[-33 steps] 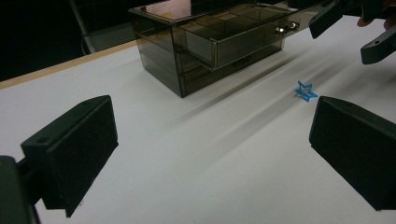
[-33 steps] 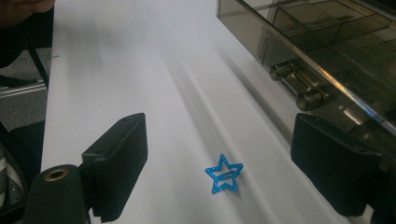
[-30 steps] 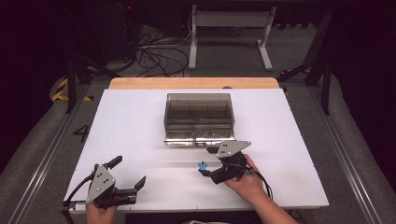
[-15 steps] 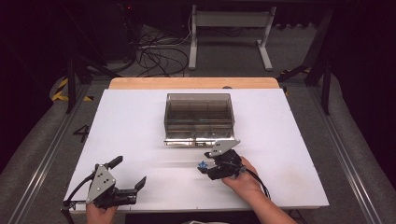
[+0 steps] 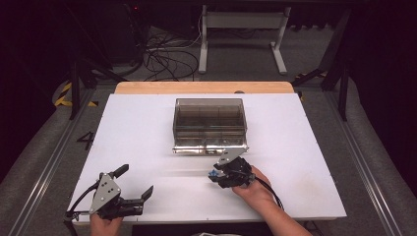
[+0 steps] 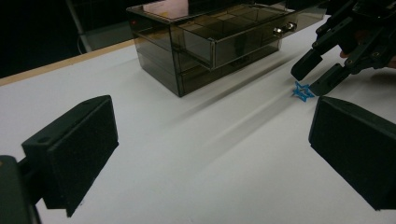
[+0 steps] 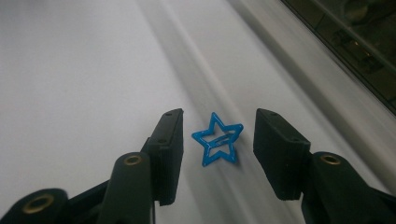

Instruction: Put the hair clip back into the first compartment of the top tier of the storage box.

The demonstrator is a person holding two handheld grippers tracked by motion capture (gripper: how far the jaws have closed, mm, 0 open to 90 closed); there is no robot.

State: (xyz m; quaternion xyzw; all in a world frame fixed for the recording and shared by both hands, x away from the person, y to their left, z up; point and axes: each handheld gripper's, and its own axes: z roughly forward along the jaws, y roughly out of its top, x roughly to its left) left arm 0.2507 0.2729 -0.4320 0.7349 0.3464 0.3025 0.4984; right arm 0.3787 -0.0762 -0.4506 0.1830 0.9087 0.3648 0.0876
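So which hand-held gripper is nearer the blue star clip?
The right hand-held gripper: the blue star clip lies between its jaws, which have just been closing, untouched. The left hand-held gripper sits apart, near the table's front left corner.

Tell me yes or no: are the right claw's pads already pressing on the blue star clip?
No: the blue star clip lies flat between the right claw pads, with gaps on both sides.

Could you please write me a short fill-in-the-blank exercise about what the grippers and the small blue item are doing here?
1. The blue clip between the right gripper's jaws is shaped like a ____.
2. The clip lies flat on the white ____.
3. The left gripper holds ____ between its wide-open jaws.
4. The smoky clear drawer box stands ____ the right gripper, farther from the person.

Missing words: star; table; nothing; behind
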